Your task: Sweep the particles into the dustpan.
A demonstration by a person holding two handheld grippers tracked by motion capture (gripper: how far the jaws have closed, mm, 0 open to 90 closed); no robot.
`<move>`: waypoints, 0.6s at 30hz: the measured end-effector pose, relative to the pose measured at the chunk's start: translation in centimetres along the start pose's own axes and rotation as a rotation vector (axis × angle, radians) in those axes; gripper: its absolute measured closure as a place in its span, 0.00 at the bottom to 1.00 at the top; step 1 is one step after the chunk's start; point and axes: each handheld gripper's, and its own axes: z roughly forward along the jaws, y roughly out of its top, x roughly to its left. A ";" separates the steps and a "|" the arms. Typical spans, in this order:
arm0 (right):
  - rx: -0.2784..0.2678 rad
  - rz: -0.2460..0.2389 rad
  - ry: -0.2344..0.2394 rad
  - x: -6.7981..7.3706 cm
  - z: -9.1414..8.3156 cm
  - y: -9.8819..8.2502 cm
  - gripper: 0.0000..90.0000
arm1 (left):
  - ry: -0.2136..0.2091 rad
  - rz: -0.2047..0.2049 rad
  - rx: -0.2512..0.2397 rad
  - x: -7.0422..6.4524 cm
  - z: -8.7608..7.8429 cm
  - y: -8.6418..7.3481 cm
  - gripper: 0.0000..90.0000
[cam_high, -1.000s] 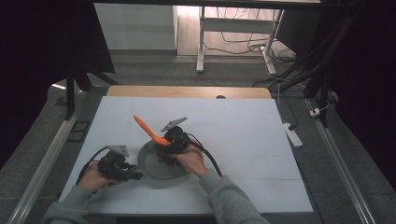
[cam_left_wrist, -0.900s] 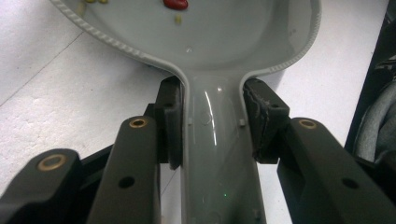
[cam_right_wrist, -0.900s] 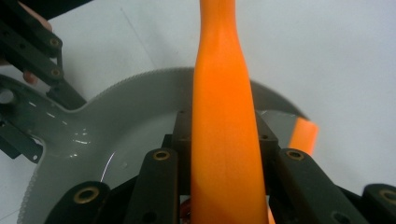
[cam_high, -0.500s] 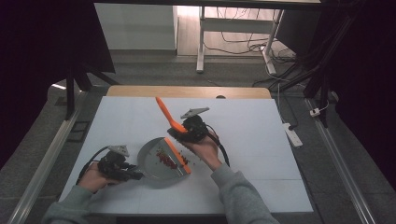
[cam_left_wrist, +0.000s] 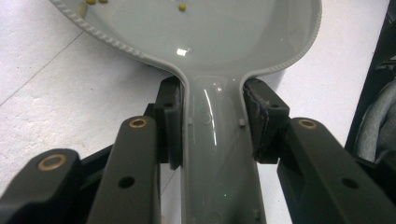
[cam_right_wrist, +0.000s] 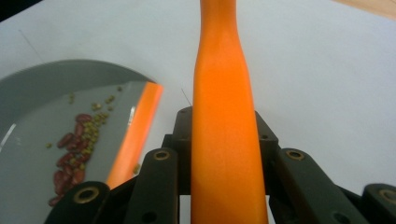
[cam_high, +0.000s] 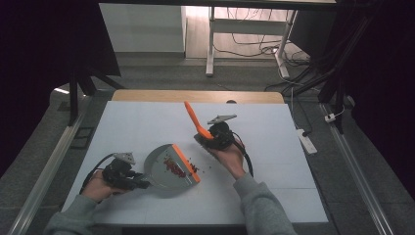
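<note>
The grey dustpan [cam_left_wrist: 219,46] looks like glossy moulded plastic with a ribbed rim. The orange brush handle [cam_right_wrist: 224,116] is smooth, satiny plastic. The white tabletop [cam_high: 274,147] appears matt; its far edge [cam_high: 195,96] looks wooden.

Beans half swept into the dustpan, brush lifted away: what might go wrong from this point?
1. A few beans lie on the table just past the dustpan's orange lip; a careless sweep may scatter them instead of pushing them in.
2. The left gripper holds the dustpan by its narrow handle; tilting it might spill the collected beans.
3. The right gripper clamps the orange brush at its handle, so it might twist under pressure.
</note>
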 end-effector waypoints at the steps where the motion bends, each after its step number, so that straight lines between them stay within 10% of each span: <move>1: 0.001 0.002 -0.005 -0.2 -0.1 -0.2 0.79 | 0.001 0.000 0.000 0.0 0.0 0.0 0.68; 18: 0.087 0.019 -0.043 -0.2 0.4 -2.0 0.79 | -0.004 0.005 0.009 -0.3 -0.1 -0.1 0.68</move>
